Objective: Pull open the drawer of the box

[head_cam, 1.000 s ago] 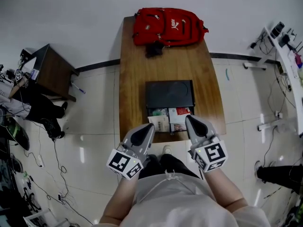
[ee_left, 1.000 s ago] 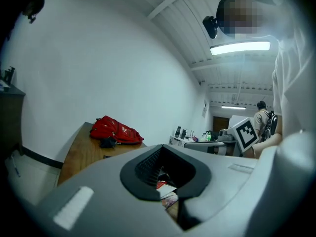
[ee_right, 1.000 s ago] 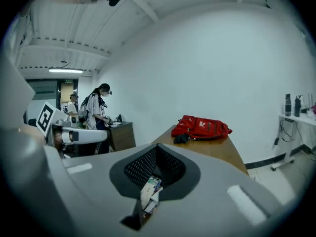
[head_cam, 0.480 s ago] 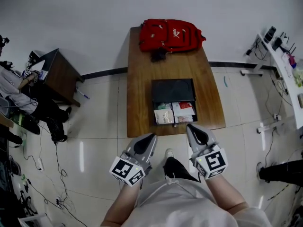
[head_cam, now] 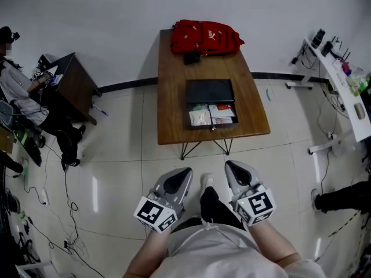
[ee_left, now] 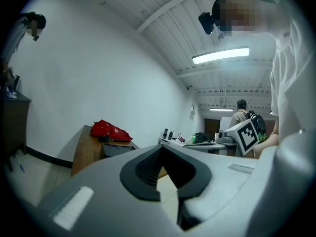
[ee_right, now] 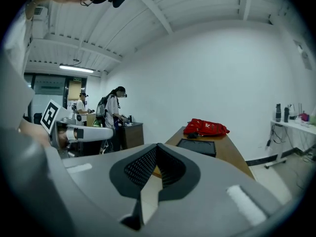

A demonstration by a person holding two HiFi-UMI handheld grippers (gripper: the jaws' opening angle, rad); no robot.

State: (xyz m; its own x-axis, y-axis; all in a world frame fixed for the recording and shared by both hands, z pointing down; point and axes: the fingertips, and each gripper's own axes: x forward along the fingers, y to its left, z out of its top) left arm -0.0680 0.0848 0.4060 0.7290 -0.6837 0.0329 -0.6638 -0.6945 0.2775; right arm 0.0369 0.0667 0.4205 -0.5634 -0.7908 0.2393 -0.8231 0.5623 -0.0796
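From the head view, both grippers hang over the tiled floor close to the person's body. The left gripper [head_cam: 178, 177] and the right gripper [head_cam: 234, 170] each have their jaws pressed together with nothing between them. Well ahead of both sets of jaws stands the wooden counter [head_cam: 173, 97], with the black box [head_cam: 208, 90] on it. The drawer [head_cam: 212, 116] stands out from the box's near side, toward the jaws, and shows packets inside. Beyond the box, at the counter's far end, lies a red backpack [head_cam: 206, 36].

In the left gripper view, the left gripper [ee_left: 163, 149] is closed and empty, its tips meeting. The box [ee_left: 118, 149] sits far ahead and a little to the left of the jaws, and the backpack [ee_left: 109, 131] lies past it. The drawer front cannot be made out here.

In the right gripper view, the right gripper [ee_right: 157, 147] is fully closed on nothing. The box [ee_right: 197, 146] lies well ahead and slightly to the right of the jaws on the counter [ee_right: 232, 154], with the backpack [ee_right: 206, 127] behind it.
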